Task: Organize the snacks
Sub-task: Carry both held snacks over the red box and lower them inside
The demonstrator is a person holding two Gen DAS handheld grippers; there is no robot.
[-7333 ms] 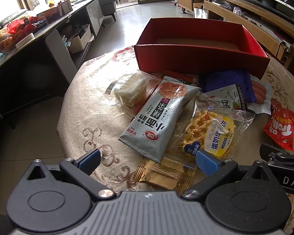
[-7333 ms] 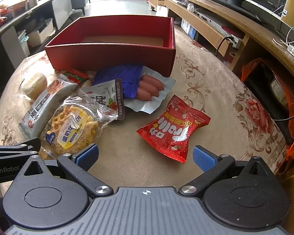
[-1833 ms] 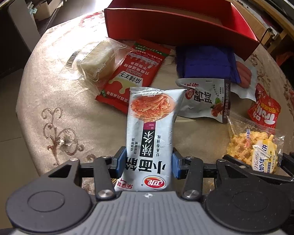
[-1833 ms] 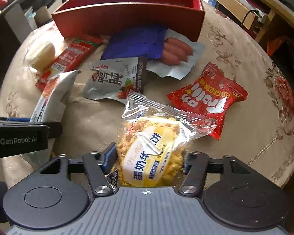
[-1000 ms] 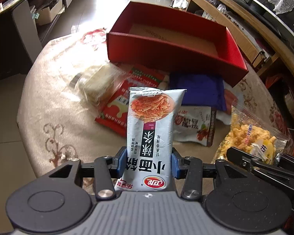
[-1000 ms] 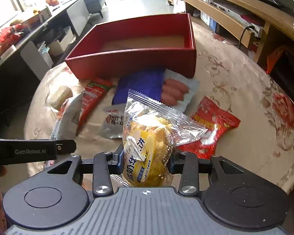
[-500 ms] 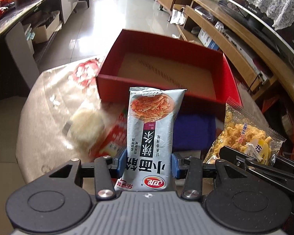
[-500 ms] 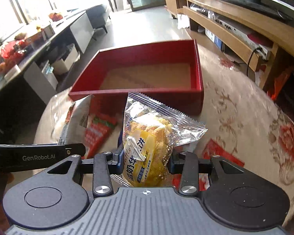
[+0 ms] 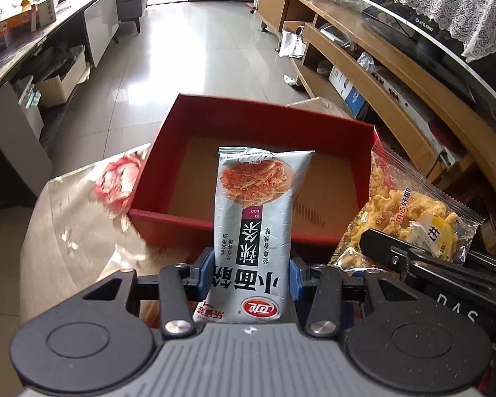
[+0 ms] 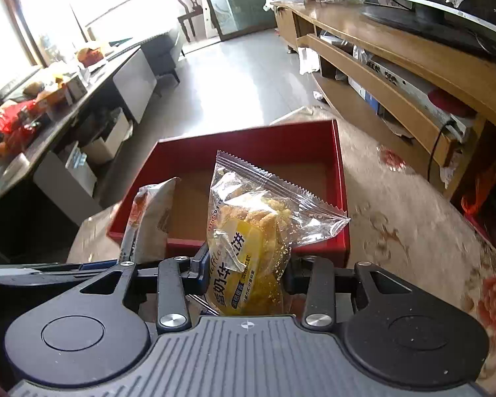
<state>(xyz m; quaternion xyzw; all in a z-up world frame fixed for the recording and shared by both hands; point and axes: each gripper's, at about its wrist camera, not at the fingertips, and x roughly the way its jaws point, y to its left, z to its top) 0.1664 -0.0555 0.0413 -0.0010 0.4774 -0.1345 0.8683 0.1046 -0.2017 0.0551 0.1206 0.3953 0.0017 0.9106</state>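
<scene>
grippers both clenched on snacks. my left gripper (image 9: 250, 273) grips the grey noodle-snack packet (image 9: 256, 231) near its bottom edge; my right gripper (image 10: 244, 269) grips the clear waffle bag (image 10: 248, 231). both are held upright near the red box (image 9: 268, 122) on the beige tablecloth (image 10: 396, 231). packets and tool bodies hide the box's near wall; box floor partly hidden.
</scene>
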